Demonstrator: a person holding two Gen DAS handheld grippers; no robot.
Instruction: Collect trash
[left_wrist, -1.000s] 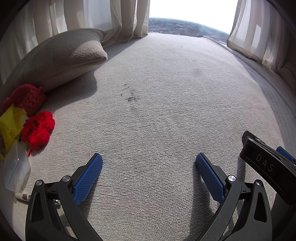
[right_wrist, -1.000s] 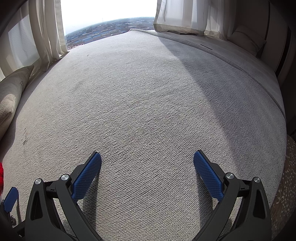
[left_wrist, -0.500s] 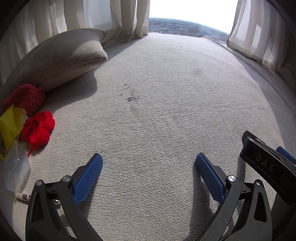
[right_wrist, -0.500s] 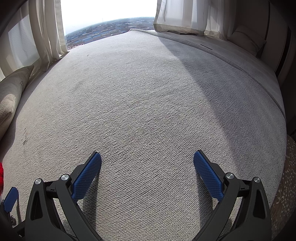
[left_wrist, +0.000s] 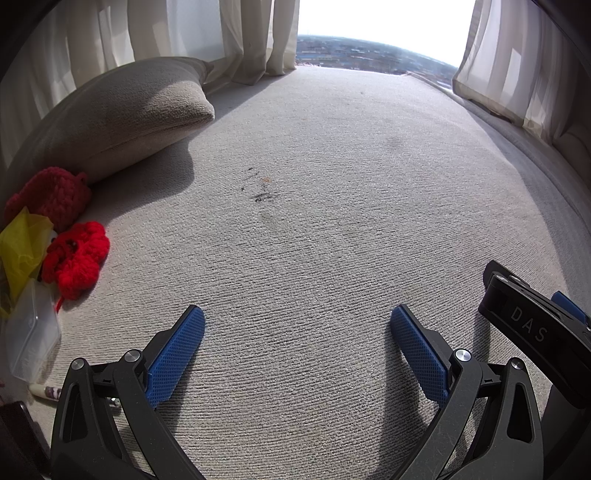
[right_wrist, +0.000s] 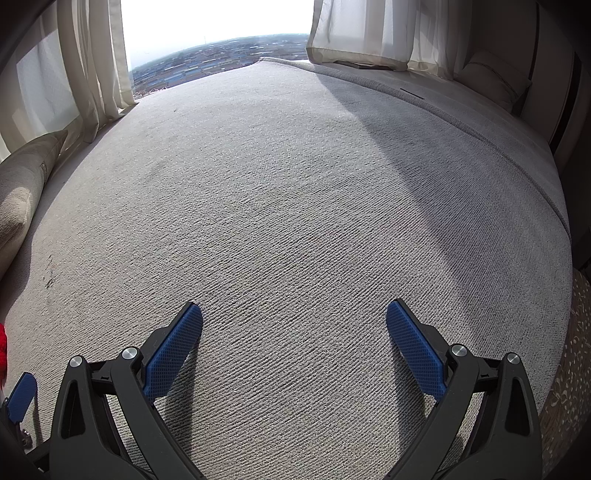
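My left gripper (left_wrist: 295, 325) is open and empty, low over the grey woven cushion surface (left_wrist: 314, 240). At the far left of the left wrist view lie a crumpled yellow plastic wrapper (left_wrist: 20, 251), a clear plastic container (left_wrist: 31, 339) and a small tube (left_wrist: 44, 391), well left of the gripper. My right gripper (right_wrist: 293, 321) is open and empty over bare cushion (right_wrist: 295, 206). Its black body shows at the right of the left wrist view (left_wrist: 532, 328).
Two red crocheted pieces (left_wrist: 77, 258) lie by the wrapper. A beige pillow (left_wrist: 118, 114) sits at the back left. Dark smudges (left_wrist: 262, 195) mark the cushion. Curtains (left_wrist: 258, 37) and a window are behind. Another pillow (right_wrist: 495, 77) lies back right.
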